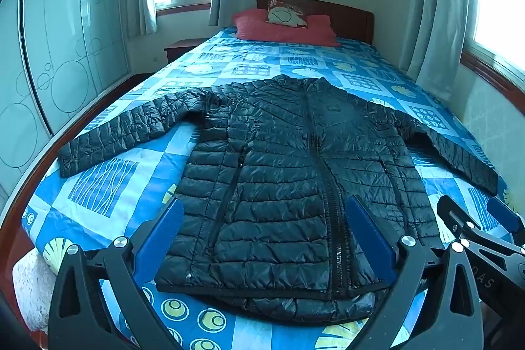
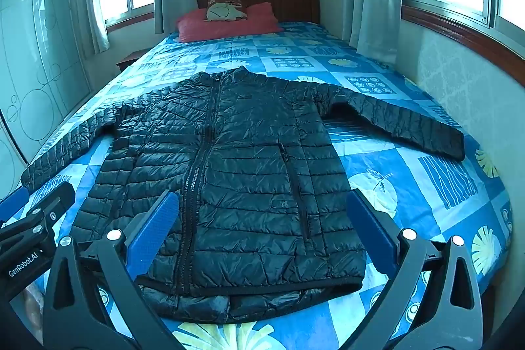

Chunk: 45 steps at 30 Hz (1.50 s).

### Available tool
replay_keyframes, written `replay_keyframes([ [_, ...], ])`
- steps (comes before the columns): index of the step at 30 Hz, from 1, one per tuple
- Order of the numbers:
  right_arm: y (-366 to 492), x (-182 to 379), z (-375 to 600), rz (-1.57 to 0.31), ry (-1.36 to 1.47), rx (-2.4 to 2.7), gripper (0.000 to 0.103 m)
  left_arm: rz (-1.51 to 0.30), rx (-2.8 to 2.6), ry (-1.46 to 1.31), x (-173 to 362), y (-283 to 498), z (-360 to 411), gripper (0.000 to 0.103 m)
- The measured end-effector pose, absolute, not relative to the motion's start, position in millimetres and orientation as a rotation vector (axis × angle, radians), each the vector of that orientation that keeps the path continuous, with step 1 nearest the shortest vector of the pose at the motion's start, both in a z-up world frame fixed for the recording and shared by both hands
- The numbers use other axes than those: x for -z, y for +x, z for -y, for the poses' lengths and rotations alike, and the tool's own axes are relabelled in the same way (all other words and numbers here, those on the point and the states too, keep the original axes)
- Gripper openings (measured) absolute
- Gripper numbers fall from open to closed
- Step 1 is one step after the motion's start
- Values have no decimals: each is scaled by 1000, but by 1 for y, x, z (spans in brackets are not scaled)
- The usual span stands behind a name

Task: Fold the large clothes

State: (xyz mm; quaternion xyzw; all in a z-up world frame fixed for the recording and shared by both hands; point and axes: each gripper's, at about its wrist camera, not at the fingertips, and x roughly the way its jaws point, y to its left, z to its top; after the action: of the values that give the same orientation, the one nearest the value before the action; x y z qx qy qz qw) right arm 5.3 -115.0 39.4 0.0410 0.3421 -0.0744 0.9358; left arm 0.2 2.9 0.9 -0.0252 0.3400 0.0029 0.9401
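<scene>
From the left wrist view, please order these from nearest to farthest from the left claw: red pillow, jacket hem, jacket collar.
1. jacket hem, just ahead of the left claw
2. jacket collar, mid-bed
3. red pillow, by the headboard

Black quilted jacket (image 1: 279,173) on blue patchwork bedspread (image 1: 108,182); red pillow (image 1: 282,30).

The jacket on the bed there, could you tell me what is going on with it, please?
A person holds a gripper in each hand over a black puffer jacket laid flat, front up and zipped, on the bed, both sleeves spread out. The left gripper and right gripper hover open near the hem, holding nothing. No fold shows yet.
</scene>
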Motion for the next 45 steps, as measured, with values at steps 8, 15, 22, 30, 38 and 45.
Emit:
replay_keyframes([
  [8,5,-39,113,-700,83,153,101,-698,-5,-50,-4,-1,-6,98],
  [15,5,-39,113,-700,84,152,101,-698,-6,-52,-4,-2,-6,98],
  [22,5,-40,113,-699,85,152,101,-693,-7,-51,-3,-5,-6,98],
  [30,5,-39,112,-698,82,152,101,-694,-8,-53,-2,-5,-8,98],
  [38,5,-40,112,-697,83,154,101,-692,-12,-53,-2,-4,-6,98],
  [45,5,-40,111,-697,82,153,101,-698,-6,-49,-1,-4,-4,98],
])
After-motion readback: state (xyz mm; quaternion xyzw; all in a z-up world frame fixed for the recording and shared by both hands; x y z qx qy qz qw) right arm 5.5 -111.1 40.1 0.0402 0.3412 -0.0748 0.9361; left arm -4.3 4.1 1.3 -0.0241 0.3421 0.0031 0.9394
